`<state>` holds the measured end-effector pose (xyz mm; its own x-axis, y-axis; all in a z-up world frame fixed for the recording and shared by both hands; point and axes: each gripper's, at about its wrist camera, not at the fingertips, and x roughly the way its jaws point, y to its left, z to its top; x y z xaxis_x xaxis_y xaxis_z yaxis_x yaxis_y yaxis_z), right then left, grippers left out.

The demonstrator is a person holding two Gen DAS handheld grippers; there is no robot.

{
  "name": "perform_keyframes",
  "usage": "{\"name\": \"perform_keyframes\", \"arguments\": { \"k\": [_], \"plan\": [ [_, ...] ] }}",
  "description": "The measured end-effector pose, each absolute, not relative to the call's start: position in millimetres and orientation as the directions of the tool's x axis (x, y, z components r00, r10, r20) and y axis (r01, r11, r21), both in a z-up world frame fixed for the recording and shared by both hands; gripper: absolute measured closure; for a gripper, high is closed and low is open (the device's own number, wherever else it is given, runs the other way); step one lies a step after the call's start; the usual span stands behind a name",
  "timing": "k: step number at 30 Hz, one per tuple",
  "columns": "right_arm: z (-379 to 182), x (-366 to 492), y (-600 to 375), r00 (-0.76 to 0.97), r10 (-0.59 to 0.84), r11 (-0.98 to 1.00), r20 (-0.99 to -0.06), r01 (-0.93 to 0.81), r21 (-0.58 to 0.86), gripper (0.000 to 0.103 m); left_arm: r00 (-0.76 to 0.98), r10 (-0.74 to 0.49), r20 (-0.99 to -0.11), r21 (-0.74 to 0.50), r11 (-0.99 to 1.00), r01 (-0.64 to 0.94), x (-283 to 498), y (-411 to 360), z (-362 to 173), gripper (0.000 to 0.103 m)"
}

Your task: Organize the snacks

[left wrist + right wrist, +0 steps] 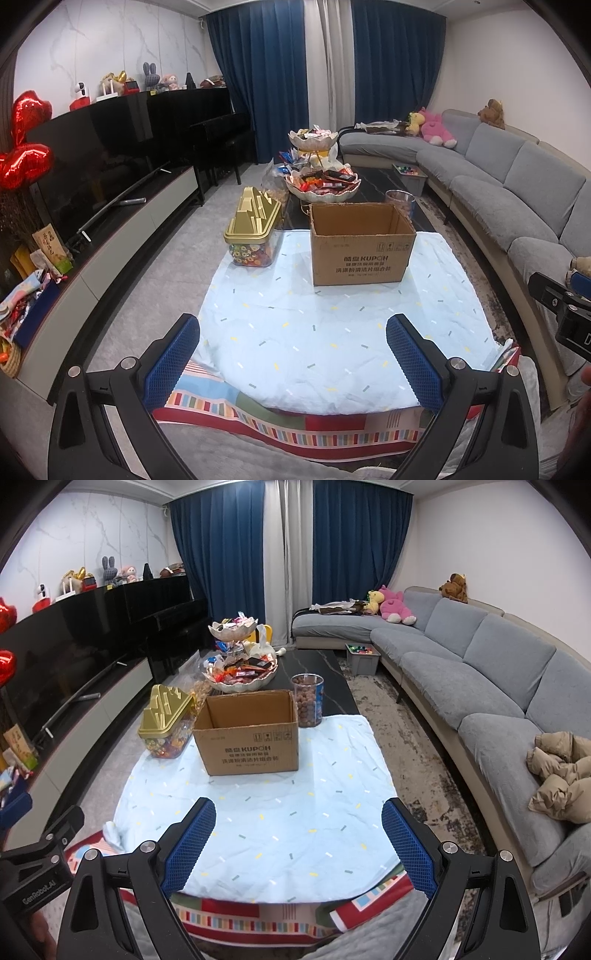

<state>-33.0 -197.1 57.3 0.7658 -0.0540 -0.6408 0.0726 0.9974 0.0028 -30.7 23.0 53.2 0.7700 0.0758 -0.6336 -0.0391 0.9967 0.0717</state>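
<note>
An open brown cardboard box [360, 245] [249, 733] stands on a light blue cloth [332, 332] [266, 823]. To its left sits a clear candy jar with a gold lid [255, 234] [166, 720]. Behind the box are a clear tub of round brown snacks [308, 699] [400, 201] and a two-tier shell dish piled with wrapped snacks [323, 182] [240, 672]. My left gripper [293, 325] hangs open over the cloth's near edge, nothing between its blue pads. My right gripper [299, 808] is open likewise and empty, well short of the box.
A dark coffee table [314, 661] carries the snacks. A grey sofa [480, 672] curves along the right, with a tan jacket [557, 771] on it. A television and low cabinet [110, 192] line the left wall. A grey bin [362, 659] sits on the floor.
</note>
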Motion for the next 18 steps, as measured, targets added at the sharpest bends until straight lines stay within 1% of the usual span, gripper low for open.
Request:
{"name": "perform_keyframes", "arguments": {
  "k": [18],
  "plan": [
    [57.3, -32.9, -198.5, 0.766, -0.054, 0.997, -0.641, 0.073, 0.004, 0.011, 0.77, 0.077, -0.633, 0.072, 0.997, -0.04, -30.3, 23.5, 51.9, 0.0]
  ]
}}
